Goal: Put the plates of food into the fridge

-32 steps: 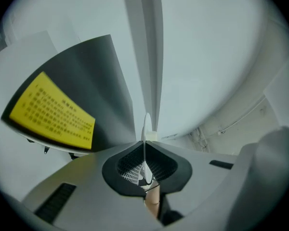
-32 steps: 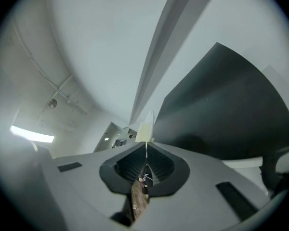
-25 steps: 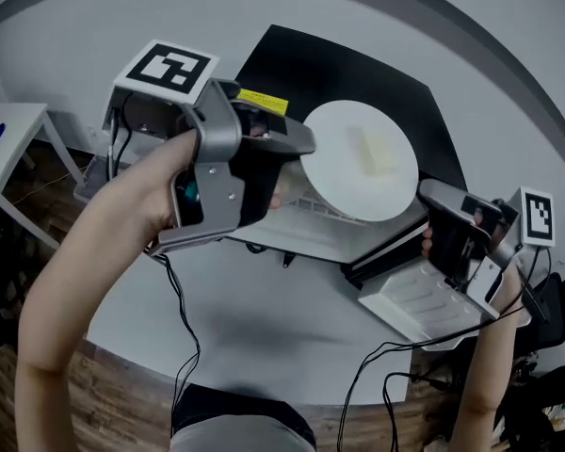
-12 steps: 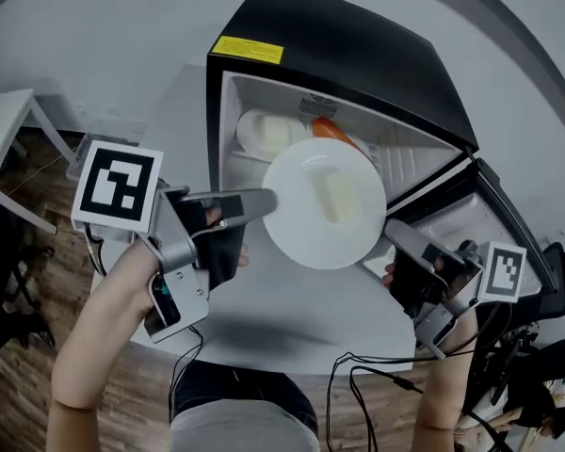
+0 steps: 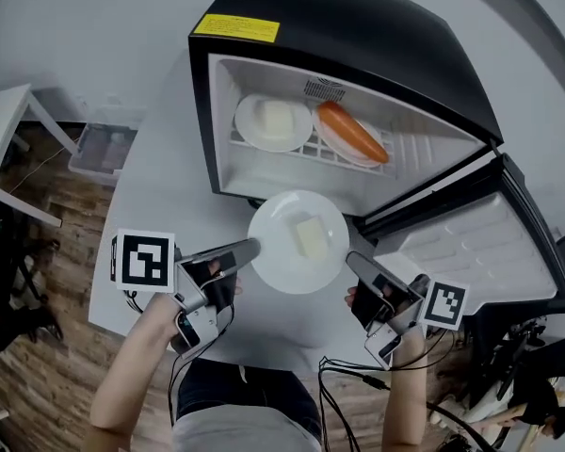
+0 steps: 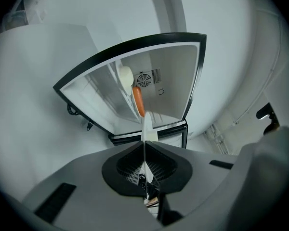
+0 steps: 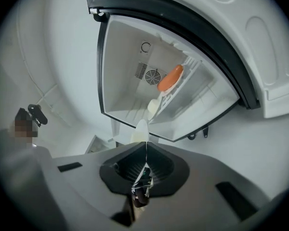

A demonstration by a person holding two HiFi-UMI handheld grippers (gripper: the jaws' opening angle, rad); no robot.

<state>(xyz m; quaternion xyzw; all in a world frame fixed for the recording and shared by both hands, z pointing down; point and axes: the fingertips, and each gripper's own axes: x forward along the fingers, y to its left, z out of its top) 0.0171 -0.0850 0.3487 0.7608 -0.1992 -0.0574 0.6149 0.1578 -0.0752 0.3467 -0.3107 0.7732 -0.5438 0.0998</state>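
Currently clamped on opposite rims of the third plate point(image 5: 297, 241), with its pale food block point(image 5: 310, 236): left gripper point(image 5: 254, 248) and right gripper point(image 5: 350, 258), just outside the open fridge point(image 5: 358, 36). Already shelved on the wire rack point(image 5: 301, 150): pale-block plate point(image 5: 273, 121) and orange-sausage plate point(image 5: 350, 135). Remaining, by judgement: sliding in, releasing.

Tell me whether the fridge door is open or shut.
Open. The door hangs swung aside at the right, leaving the fridge cavity and its wire shelf exposed.
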